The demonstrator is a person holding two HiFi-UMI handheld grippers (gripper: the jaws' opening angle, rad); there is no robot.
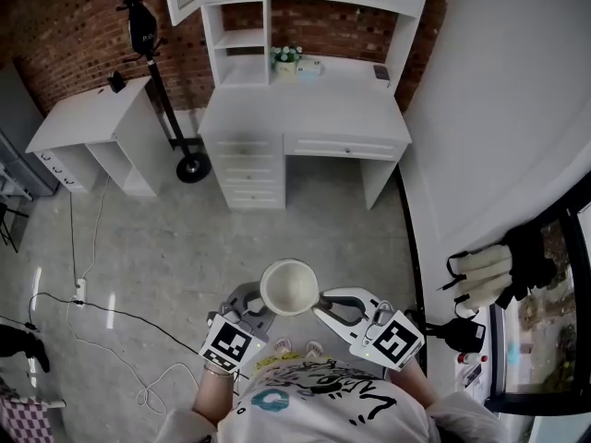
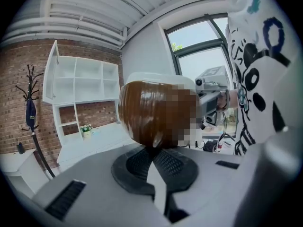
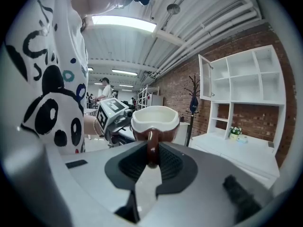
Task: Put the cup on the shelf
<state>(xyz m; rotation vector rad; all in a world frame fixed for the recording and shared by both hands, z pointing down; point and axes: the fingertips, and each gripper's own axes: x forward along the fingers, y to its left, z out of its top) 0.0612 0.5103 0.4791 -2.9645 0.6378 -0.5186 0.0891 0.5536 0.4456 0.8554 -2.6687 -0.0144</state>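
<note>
A brown cup point(image 1: 289, 287) with a white inside hangs upright over the floor, close to my body. My right gripper point(image 1: 321, 303) is shut on the cup's handle point(image 3: 152, 148), which stands upright between the pads in the right gripper view. My left gripper point(image 1: 261, 310) comes in from the other side. Its jaws look shut, with the tips meeting right under the cup's round brown body point(image 2: 151, 115). The white desk with its shelf unit point(image 1: 277, 26) stands across the floor against the brick wall, with open compartments point(image 3: 241, 89).
A small potted plant point(image 1: 286, 58) and a small box sit on the desk top. A white side cabinet point(image 1: 92, 127) and a black stand point(image 1: 148, 44) are left of the desk. Cables point(image 1: 92, 312) lie on the floor. A white wall point(image 1: 499, 109) and gloves point(image 1: 480, 275) are at my right.
</note>
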